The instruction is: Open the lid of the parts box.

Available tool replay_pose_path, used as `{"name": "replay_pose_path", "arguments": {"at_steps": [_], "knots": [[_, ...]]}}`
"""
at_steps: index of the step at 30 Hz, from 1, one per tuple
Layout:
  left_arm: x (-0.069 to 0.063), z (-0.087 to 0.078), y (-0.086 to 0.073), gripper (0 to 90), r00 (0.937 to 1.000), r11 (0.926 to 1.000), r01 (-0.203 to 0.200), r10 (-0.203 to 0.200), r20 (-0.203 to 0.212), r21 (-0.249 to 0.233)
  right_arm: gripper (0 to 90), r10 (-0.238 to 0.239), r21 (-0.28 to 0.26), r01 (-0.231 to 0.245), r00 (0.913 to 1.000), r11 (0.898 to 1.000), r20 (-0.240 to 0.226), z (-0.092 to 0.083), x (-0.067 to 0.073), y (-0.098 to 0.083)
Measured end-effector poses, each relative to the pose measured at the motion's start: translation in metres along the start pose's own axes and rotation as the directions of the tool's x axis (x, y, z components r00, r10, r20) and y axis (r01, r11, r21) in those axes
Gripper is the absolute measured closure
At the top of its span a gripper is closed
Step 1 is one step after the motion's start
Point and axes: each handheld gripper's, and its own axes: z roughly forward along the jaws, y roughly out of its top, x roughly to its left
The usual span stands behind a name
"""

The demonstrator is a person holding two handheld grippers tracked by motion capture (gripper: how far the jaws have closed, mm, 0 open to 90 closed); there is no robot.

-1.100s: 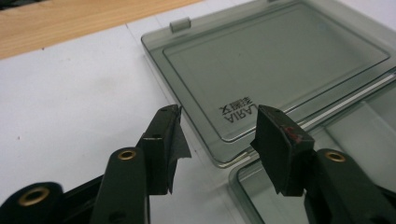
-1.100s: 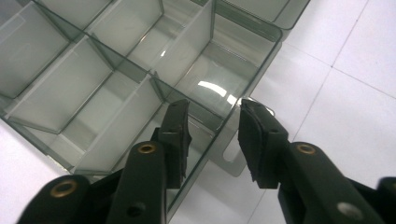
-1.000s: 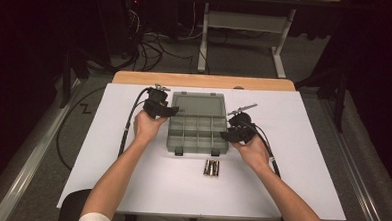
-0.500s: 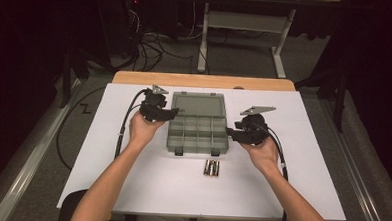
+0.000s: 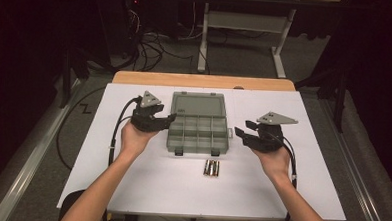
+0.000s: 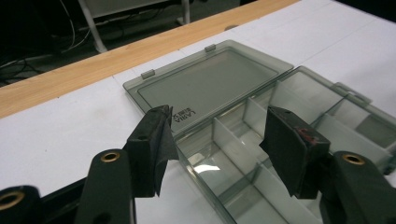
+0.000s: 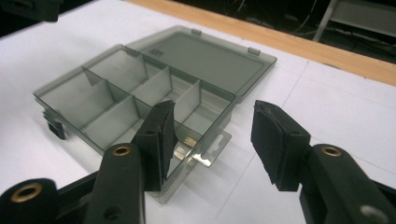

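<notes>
Grey organiser box lies open; batteries (high view) nearby; both grippers' fingers just opening, empty.

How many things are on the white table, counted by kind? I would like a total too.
Compartment box, lid open: 1
Batteries, side by side in front of the box: 2
Handheld grippers, left gripper and right gripper, held above the table: 2
Total: 5
</notes>
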Motion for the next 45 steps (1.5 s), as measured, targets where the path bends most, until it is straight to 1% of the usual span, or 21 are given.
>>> {"name": "replay_pose_path", "arguments": {"at_steps": [2,3,6,9,12,15,18,20,22,26,30,34,37,42,45], "knots": [[-0.003,-0.006,-0.001,41.5,0.9999,0.9999,-0.013,0.013,0.001,-0.006,50.6,0.006,-0.014,-0.006,1.0,1.0,-0.003,-0.004,-0.001,-0.003],[-0.004,-0.009,-0.002,41.6,0.9997,0.9996,-0.025,0.025,-0.006,-0.014,50.4,0.007,-0.022,-0.007,1.0,1.0,-0.003,-0.005,-0.001,-0.004],[-0.009,-0.017,-0.004,41.5,0.9994,0.9986,-0.033,0.033,0.006,-0.041,49.5,0.004,-0.049,-0.004,1.0,0.999,-0.007,-0.01,-0.001,-0.009],[-0.013,-0.024,-0.007,41.5,0.999,0.9971,-0.041,0.042,0.013,-0.064,49.3,-0.011,-0.082,0.011,0.9999,0.997,-0.003,-0.015,0.002,-0.013],[-0.017,-0.028,-0.01,41.4,0.9982,0.9957,-0.055,0.057,0.018,-0.074,48.7,-0.026,-0.102,0.026,0.9996,0.994,-0.002,-0.02,0.005,-0.018],[-0.02,-0.031,-0.014,41.3,0.9979,0.9944,-0.056,0.059,0.027,-0.09,48.3,-0.031,-0.121,0.03,0.9995,0.992,-0.004,-0.024,0.006,-0.023],[-0.021,-0.034,-0.019,40.8,0.9975,0.9932,-0.064,0.066,0.023,-0.097,48.0,-0.04,-0.141,0.04,0.9992,0.989,0.007,-0.028,0.006,-0.029],[-0.022,-0.035,-0.022,40.5,0.9977,0.9933,-0.062,0.064,0.023,-0.098,47.9,-0.033,-0.153,0.035,0.9994,0.988,0.011,-0.03,0.005,-0.032],[-0.022,-0.037,-0.025,40.5,0.9978,0.9942,-0.054,0.057,0.033,-0.093,47.7,-0.025,-0.161,0.027,0.9996,0.987,0.011,-0.031,0.004,-0.035],[-0.024,-0.04,-0.031,40.4,0.9971,0.9936,-0.064,0.068,0.034,-0.092,47.3,-0.015,-0.181,0.017,0.9998,0.983,0.013,-0.036,0.002,-0.04],[-0.025,-0.044,-0.036,40.1,0.9976,0.9929,-0.055,0.059,0.035,-0.105,46.8,-0.001,-0.193,0.002,1.0,0.981,0.008,-0.042,0.001,-0.044],[-0.027,-0.047,-0.041,40.0,0.9975,0.9916,-0.06,0.064,0.03,-0.115,46.2,0.014,-0.208,-0.013,0.9999,0.978,0.001,-0.047,-0.001,-0.051],[-0.027,-0.049,-0.043,39.8,0.9975,0.9906,-0.058,0.063,0.032,-0.124,46.1,0.019,-0.225,-0.016,0.9998,0.974,0.011,-0.051,-0.002,-0.058],[-0.029,-0.052,-0.049,39.6,0.9977,0.9887,-0.06,0.064,0.025,-0.137,45.3,0.023,-0.228,-0.017,0.9995,0.974,0.022,-0.054,-0.006,-0.066],[-0.03,-0.053,-0.054,39.5,0.9974,0.9886,-0.065,0.069,0.023,-0.136,44.8,0.027,-0.234,-0.02,0.9993,0.972,0.025,-0.057,-0.007,-0.071]]}}
